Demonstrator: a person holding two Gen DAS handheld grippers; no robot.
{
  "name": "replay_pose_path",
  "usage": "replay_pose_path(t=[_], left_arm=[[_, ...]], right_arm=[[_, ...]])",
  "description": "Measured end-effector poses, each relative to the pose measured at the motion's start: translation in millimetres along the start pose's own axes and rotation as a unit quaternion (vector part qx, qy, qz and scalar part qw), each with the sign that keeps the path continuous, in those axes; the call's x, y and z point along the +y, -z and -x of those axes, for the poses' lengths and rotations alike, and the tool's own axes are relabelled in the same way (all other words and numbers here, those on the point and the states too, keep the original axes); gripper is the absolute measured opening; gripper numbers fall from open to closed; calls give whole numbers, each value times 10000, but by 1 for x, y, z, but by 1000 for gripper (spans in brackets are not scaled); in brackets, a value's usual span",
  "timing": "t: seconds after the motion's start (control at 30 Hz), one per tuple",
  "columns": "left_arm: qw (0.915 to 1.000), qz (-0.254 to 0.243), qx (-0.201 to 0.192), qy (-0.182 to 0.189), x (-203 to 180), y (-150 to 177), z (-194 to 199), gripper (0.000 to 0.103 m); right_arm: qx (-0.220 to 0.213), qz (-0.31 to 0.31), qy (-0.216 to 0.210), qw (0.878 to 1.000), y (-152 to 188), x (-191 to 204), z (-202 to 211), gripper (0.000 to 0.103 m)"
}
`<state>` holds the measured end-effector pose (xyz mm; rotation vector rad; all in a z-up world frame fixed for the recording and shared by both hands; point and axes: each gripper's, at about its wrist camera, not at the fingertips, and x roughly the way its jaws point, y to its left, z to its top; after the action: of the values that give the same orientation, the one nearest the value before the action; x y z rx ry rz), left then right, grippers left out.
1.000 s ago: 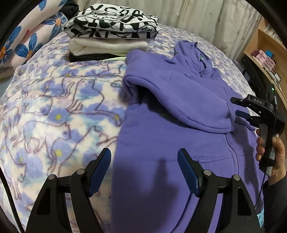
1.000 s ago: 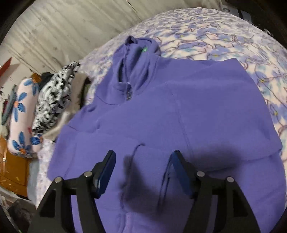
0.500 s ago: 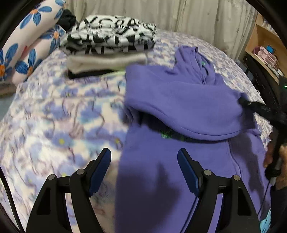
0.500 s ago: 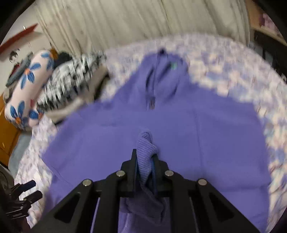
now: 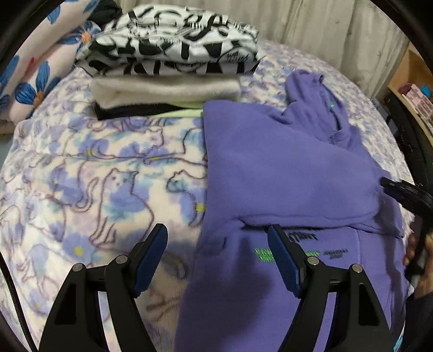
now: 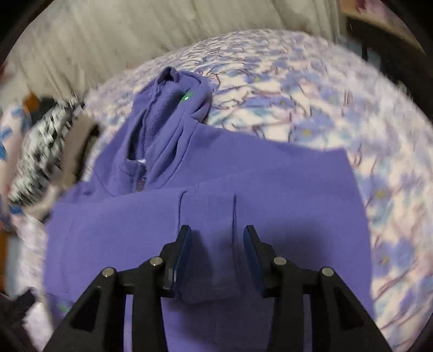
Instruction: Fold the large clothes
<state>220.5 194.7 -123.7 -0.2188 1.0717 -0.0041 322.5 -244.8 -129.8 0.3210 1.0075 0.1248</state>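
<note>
I see my left hand-held gripper wide apart w/ nothing in it, right hand-held gripper opening over the purple hoodie's sleeve cuff, pads not pressing it.

Clothes stack — blurred, hoodie hem cropped

Both wrist views steeply over hoodie

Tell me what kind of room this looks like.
Most likely a bedroom. A purple hoodie lies spread on a bed's floral blanket, beside a stack of folded clothes, a flowered pillow and curtains behind.
</note>
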Motion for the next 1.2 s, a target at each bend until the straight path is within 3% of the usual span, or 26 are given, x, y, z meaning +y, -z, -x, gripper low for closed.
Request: replay_pose_path(t=[0.23, 0.47, 0.5, 0.53, 0.57, 0.6, 0.67, 0.73, 0.83, 0.97, 1.07, 1.2], left_arm=[[9981, 275, 468, 275, 9, -17, -46, 75], [9966, 419, 573, 418, 10, -26, -65, 75], [9968, 394, 561, 417, 10, -26, -64, 73], [9969, 336, 538, 471, 8, -27, -64, 62], [9962, 298, 536, 610, 6, -27, -63, 42], [9949, 305, 555, 788, 4, -28, -61, 35], [9961, 293, 492, 667, 2, -29, -59, 31], [9970, 168, 485, 571, -1, -30, -62, 31], [9973, 61, 515, 511, -5, -29, -69, 32], [9985, -211, 407, 304, -13, -24, -50, 42], [9985, -522, 120, 141, -19, -21, -27, 56], [9947, -881, -484, 202, -37, -25, 4, 57]], right_arm=[[367, -39, -424, 9984, 20, -12, -1, 50], [191, 192, -608, 9978, 26, 5, -9, 50], [147, 299, -552, 9979, 27, 9, -8, 44], [88, 472, -469, 9977, 27, 14, -7, 35], [5, 630, -368, 9973, 28, 19, -3, 17], [-58, 684, -277, 9973, 27, 20, 1, 12], [-315, 703, -190, 9968, 27, 19, 15, 11], [-425, 623, -69, 9971, 29, 13, 20, 11], [-89, 645, 87, 9978, 38, 7, 1, 11], [-120, 509, 122, 9986, 37, 8, 8, 17], [-355, 450, 139, 9983, 33, 15, 26, 21], [-596, 825, 14, 9948, 34, 46, 42, 21]])
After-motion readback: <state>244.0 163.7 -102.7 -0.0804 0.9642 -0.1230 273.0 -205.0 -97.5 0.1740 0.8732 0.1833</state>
